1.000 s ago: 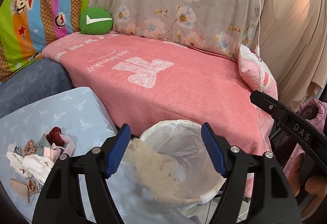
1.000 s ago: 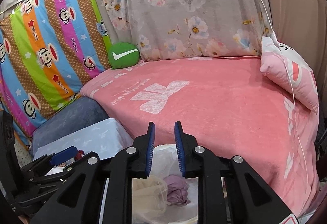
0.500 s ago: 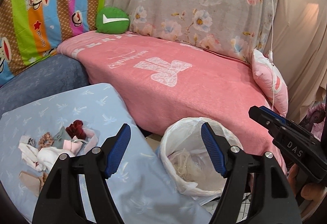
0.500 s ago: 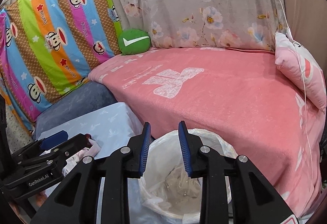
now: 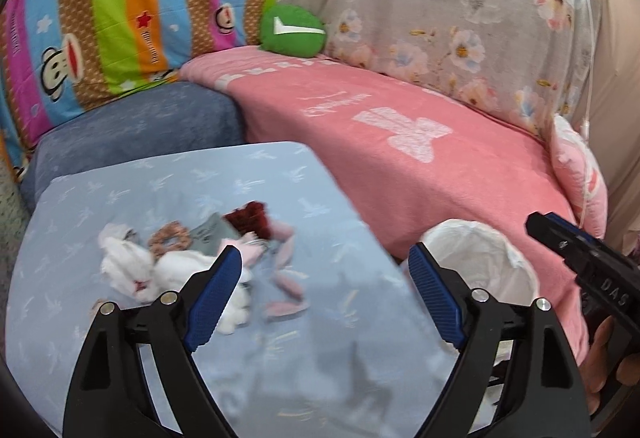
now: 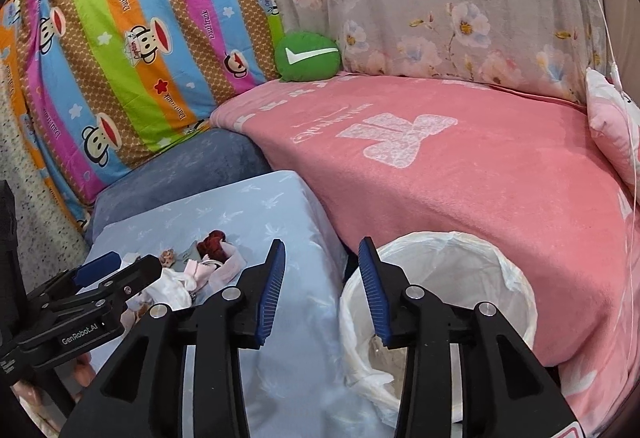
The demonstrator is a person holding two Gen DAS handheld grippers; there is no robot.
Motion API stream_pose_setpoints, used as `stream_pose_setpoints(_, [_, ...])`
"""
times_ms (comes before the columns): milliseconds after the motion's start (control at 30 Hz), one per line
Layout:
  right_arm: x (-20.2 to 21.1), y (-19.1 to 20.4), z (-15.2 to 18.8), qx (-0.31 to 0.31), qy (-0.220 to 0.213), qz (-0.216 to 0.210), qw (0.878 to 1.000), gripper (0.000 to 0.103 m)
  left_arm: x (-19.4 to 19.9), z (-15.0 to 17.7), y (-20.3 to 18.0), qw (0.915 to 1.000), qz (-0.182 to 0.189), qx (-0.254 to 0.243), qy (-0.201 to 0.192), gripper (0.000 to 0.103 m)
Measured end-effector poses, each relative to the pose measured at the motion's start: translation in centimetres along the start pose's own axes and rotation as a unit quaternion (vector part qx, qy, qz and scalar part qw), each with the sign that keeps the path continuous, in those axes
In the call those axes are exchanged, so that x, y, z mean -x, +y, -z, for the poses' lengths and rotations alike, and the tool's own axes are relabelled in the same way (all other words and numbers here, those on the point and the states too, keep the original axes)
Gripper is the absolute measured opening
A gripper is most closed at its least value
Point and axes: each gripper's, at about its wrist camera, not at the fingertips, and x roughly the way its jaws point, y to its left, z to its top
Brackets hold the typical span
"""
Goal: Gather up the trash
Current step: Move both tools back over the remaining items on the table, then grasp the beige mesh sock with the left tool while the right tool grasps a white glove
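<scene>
A pile of trash [image 5: 180, 262] lies on the light blue table [image 5: 280, 358]: white crumpled tissue, a brown ring, a dark red scrap, pink pieces. It also shows in the right wrist view [image 6: 200, 262]. A bin with a white liner [image 6: 452, 278] stands right of the table, against the pink sofa; it also shows in the left wrist view [image 5: 480, 258]. My left gripper [image 5: 324, 298] is open and empty, above the table just right of the pile. My right gripper [image 6: 322, 290] is open and empty, over the gap between table and bin.
A pink blanket [image 6: 460, 166] covers the sofa behind the bin. A green cushion [image 6: 308, 56] and a striped monkey-print cloth [image 6: 132, 50] stand at the back. A pink pillow [image 5: 576, 174] lies at the sofa's right end. A dark blue seat [image 5: 132, 134] is behind the table.
My left gripper swung left from over the bin to over the table by the trash pile. My right gripper opened wider and rose away from the bin.
</scene>
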Motion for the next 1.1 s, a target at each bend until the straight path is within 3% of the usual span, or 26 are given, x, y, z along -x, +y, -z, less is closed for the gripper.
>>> stream_pose_setpoints(200, [-1.6,3.6,1.1,0.016,0.019,-0.02,0.999,0.046,0.3,2.0,5.5,0.9979,-0.062,0.013,0.014,0.087])
stream_pose_setpoints(400, [-3.6,7.5,2.6,0.032,0.041,-0.04,0.998,0.048,0.3,3.9,10.6,0.9937,-0.095,0.048,0.036,0.09])
stream_pose_setpoints(833, [-8.7,15.1,5.7,0.063,0.091,-0.064,0.992,0.049,-2.2,7.2,17.6,0.9856,-0.093,0.112,0.086,0.09])
stream_pose_setpoints(933, [-10.0,16.6,6.1,0.069,0.101,-0.067,0.99,0.049,-2.7,7.7,18.6,0.984,-0.081,0.128,0.094,0.084])
stream_pose_setpoints(1100, [-12.2,18.7,6.6,0.083,0.114,-0.07,0.988,0.049,-3.3,7.9,19.7,0.9825,-0.048,0.146,0.106,0.062])
